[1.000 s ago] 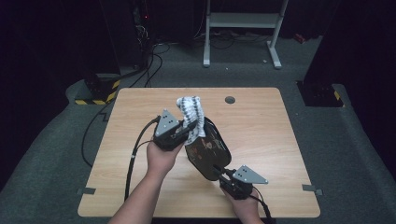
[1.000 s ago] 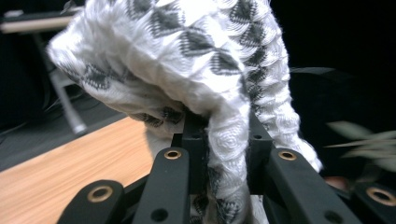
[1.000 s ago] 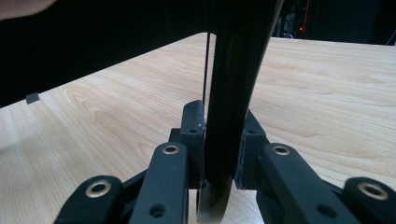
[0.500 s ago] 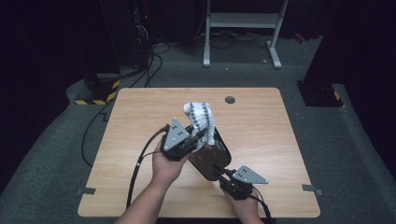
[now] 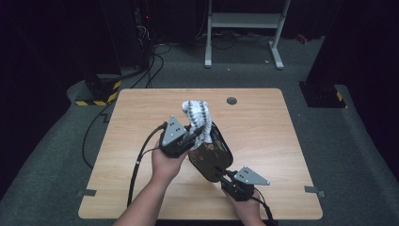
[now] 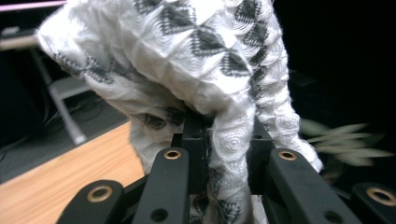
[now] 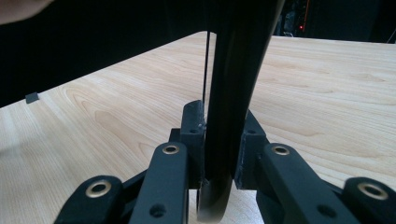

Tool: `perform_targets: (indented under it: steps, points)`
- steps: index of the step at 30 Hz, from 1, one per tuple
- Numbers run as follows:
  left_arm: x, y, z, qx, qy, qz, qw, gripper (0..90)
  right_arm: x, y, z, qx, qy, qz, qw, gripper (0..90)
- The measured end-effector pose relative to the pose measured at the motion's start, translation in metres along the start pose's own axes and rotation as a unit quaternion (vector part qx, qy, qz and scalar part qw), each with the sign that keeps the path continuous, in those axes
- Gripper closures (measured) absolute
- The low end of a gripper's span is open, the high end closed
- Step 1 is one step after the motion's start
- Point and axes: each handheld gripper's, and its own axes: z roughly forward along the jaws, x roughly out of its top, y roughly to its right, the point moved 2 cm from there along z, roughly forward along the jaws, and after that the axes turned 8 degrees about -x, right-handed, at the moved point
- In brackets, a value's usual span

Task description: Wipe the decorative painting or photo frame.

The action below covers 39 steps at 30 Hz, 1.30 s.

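Left gripper: jaws pinching a fold of the cloth, which bunches up past the tips and drapes over them.
Cloth: white with grey zigzags, held off the tabletop, its lower part against the tray's upper face.
Right gripper: jaws pressed on the rim of the tray.
Tray: dark, patterned, tilted on edge; it rises from between the right jaws toward the left jaws.
Tabletop: pale wood, beneath both grippers.
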Motion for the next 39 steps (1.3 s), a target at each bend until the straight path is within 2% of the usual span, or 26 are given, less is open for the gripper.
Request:
perform_targets:
  steps: [1,3,4,6,12,15,18,21,24,26,30,32,34,37,39]
  points:
    - [-0.002,-0.005,0.001,0.008,-0.003,-0.005,1.0000,75.8,0.000,0.000,0.000,-0.001,0.000,0.000,1.0000,78.3]
    - [-0.007,-0.015,0.003,0.033,-0.021,-0.002,0.9993,75.8,0.000,0.000,0.000,0.000,0.000,-0.001,1.0000,78.3]
    - [-0.010,-0.019,0.004,0.038,-0.028,-0.004,0.9989,75.8,0.000,-0.001,0.000,-0.002,0.002,-0.001,1.0000,78.4]
    - [-0.015,-0.021,0.004,0.036,-0.028,-0.013,0.9989,75.8,0.000,-0.001,0.001,-0.002,0.002,-0.001,1.0000,78.4]
    - [-0.016,-0.018,0.000,0.032,-0.020,-0.013,0.9992,75.8,0.000,-0.002,0.000,-0.005,0.004,-0.004,1.0000,77.3]
    - [-0.016,-0.020,0.000,0.034,-0.021,-0.014,0.9991,75.8,-0.005,-0.003,0.000,0.000,-0.010,-0.005,0.9999,73.5]
    - [-0.018,-0.020,0.001,0.031,-0.023,-0.017,0.9991,75.8,-0.010,-0.002,0.000,0.004,-0.020,-0.008,0.9998,75.2]
    - [-0.019,-0.016,0.002,0.026,-0.025,-0.015,0.9992,75.8,-0.011,-0.001,0.001,0.001,-0.020,-0.008,0.9998,78.0]
    - [-0.019,-0.008,0.001,0.015,-0.021,-0.014,0.9996,75.9,-0.011,0.000,0.001,-0.001,-0.021,-0.006,0.9998,78.4]
    - [-0.018,0.002,0.000,-0.001,-0.021,-0.005,0.9998,75.9,-0.011,-0.001,0.001,-0.003,-0.024,-0.006,0.9997,78.4]
    - [-0.015,0.034,0.002,-0.045,-0.015,0.016,0.9987,75.9,-0.011,-0.001,0.002,-0.004,-0.025,-0.005,0.9997,78.4]
    - [-0.015,0.051,0.003,-0.065,-0.012,0.030,0.9973,75.9,-0.011,-0.001,0.002,-0.005,-0.026,-0.004,0.9996,78.3]
    - [-0.014,0.067,0.005,-0.085,-0.007,0.035,0.9958,75.9,-0.010,0.000,0.001,-0.006,-0.026,-0.003,0.9996,78.3]
    - [-0.014,0.081,0.006,-0.093,-0.006,0.049,0.9944,75.8,-0.010,0.000,0.001,-0.005,-0.027,-0.002,0.9996,78.3]
    - [-0.015,0.079,0.006,-0.094,-0.005,0.051,0.9943,75.9,-0.010,0.001,0.001,-0.004,-0.028,-0.002,0.9996,78.3]
